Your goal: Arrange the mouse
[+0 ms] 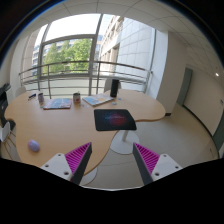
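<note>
1. On the near left of the wooden table, close to its edge, lies the mouse, a small rounded pale shape with a lilac tint; it sits left of the left finger and is not between the fingers.
2. The mouse will likely handle as a light, rigid plastic shell with smooth, somewhat slippery sides. My judgement is that the best hold is across its two long flanks, low on the body, where the sides run closest to parallel.
3. A grip on the domed top would probably slide off, and too hard a squeeze could press a button.
4. Its detail is too small to tell: no cable, wheel or buttons can be made out.
5. The gripper hangs above the near table edge with its fingers spread apart and nothing between them; the striped magenta pads face each other across a bare gap.
6. Farther in, right of centre, a dark mouse mat lies flat, the likely place for the mouse, well apart from it.
7. At the far side sit a laptop, some papers and a dark upright object, with windows beyond.
</note>
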Motion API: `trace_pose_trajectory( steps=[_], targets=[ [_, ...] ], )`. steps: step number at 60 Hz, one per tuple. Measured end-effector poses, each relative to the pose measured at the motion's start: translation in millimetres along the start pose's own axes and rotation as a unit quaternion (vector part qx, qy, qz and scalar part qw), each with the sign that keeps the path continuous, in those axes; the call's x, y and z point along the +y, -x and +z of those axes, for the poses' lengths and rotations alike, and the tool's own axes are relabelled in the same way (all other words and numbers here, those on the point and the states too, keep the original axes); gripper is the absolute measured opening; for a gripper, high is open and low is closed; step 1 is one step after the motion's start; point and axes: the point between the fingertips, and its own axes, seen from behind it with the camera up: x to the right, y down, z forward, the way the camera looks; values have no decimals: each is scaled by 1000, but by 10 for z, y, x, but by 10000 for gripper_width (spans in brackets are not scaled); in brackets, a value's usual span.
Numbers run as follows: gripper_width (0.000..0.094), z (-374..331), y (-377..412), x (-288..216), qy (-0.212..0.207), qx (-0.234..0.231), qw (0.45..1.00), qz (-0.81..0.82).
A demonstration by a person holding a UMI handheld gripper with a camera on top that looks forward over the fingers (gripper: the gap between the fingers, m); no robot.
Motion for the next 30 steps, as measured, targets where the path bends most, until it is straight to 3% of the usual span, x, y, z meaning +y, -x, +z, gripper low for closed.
trace_pose_trajectory(
  steps=[8, 15, 30],
  targets=[
    [845, -14, 32, 152, 10, 0, 1000, -5],
    [845, -148, 211, 572, 30, -10, 999, -17],
    [846, -336, 1447, 1462, 76, -76, 994, -28]
  ],
)
